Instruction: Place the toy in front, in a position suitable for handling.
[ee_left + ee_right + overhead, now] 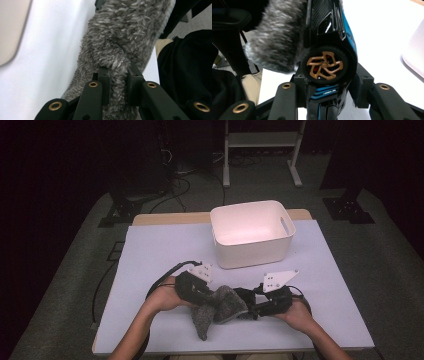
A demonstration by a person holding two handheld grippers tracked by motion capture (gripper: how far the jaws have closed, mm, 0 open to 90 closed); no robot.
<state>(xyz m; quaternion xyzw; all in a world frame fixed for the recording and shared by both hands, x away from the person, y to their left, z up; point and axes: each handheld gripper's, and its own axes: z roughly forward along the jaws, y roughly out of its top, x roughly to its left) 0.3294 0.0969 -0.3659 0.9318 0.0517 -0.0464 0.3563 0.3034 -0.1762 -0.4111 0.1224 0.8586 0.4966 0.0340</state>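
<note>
A grey fuzzy sock [222, 306] lies near the table's front edge between both hands. My left gripper [211, 298] comes in from the left and is shut on a fold of the sock [120, 42]; its pads [104, 83] pinch the pile. From the right, my right gripper [248, 308] is shut on a black and blue toy car [329, 37]. The car's bronze-spoked wheel [324, 66] sits between the jaws. Its far end is hidden against the sock's grey fluff [279, 37]; I cannot tell whether it is inside.
A white plastic bin [251, 233] with handle slots stands open at the back middle of the pale mat [165, 250]. Cables trail from the left gripper over the mat. A white frame [260, 140] stands on the floor beyond the table.
</note>
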